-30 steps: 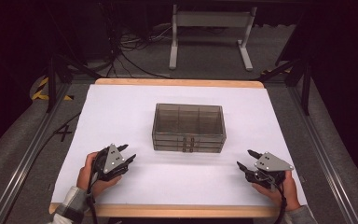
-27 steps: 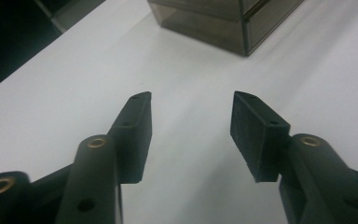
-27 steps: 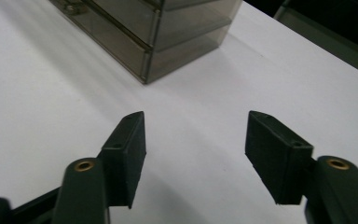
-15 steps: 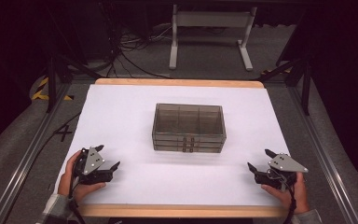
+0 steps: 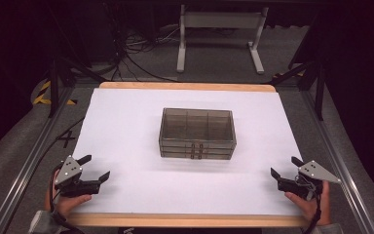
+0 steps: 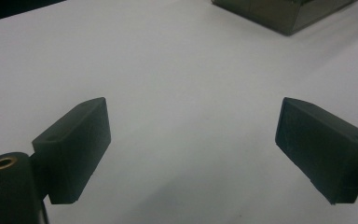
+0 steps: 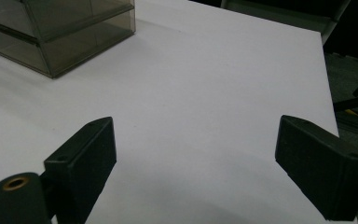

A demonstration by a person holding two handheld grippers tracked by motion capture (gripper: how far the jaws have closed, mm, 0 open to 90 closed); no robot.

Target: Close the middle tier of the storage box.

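My left claw sits released, its jaws just opened wide with only bare table between them. My right claw likewise, nothing held. The box stands ahead, between both claws, well apart from each.

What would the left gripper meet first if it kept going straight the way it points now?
Probably nothing but bare white table: the open left gripper aims beside the smoky plastic box, which sits off to the right of its line.

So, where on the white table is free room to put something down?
The table is bare all around the smoky plastic box at its centre. The widest free strip lies before the box, between the open left gripper and right gripper. Nowhere crowded.
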